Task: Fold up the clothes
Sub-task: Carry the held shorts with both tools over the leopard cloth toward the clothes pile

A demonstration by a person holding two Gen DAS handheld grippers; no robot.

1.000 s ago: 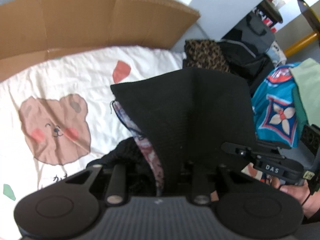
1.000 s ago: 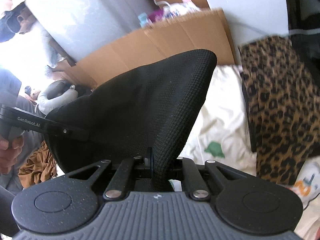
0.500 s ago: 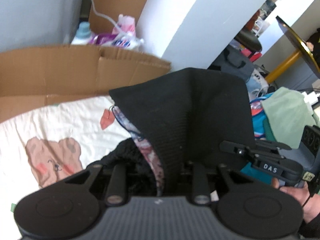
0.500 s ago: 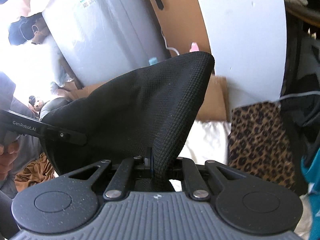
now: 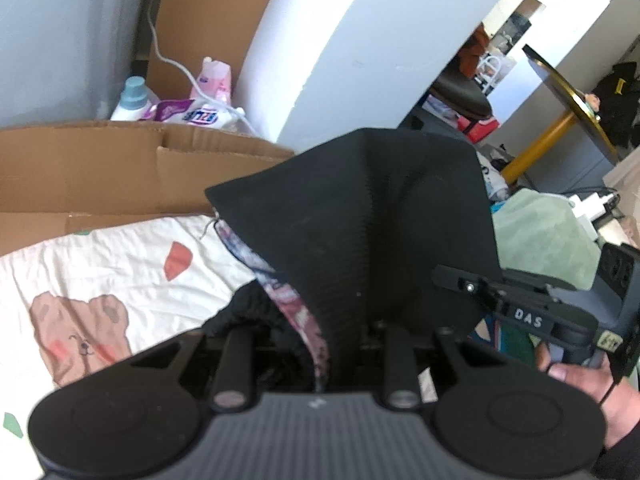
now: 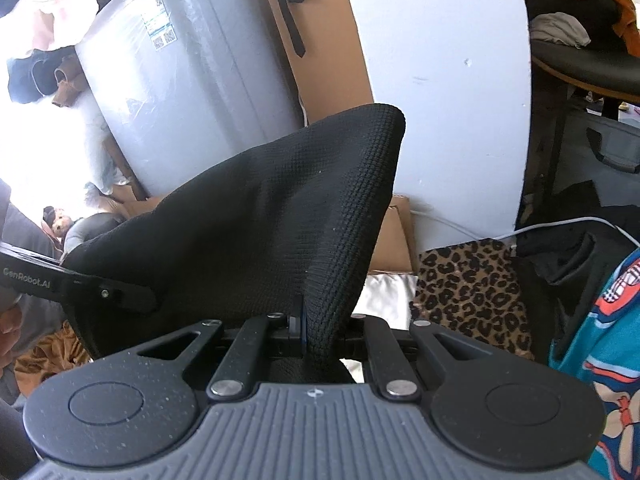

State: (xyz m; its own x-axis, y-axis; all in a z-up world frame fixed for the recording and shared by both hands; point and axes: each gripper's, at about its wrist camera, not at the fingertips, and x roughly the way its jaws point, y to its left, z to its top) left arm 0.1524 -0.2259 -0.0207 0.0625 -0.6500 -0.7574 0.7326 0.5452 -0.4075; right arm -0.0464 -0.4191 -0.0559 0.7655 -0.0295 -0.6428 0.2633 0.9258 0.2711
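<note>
A black knitted garment hangs stretched in the air between both grippers, over a white bedsheet with a bear print. My left gripper is shut on one bunched edge of it, where a patterned lining shows. My right gripper is shut on the other edge of the black garment. Each view shows the other gripper at the cloth's far side: the right one with a hand on it, the left one. The fingertips are buried in cloth.
A cardboard wall borders the sheet, with a detergent bottle and packets behind. A leopard-print cloth, a teal printed garment and a pale green one lie to the right. A large grey wrapped appliance stands behind.
Both grippers have risen with the black garment held between them, and both views have tilted up, so more wall and less of the bear sheet shows. Both grips are unchanged.
</note>
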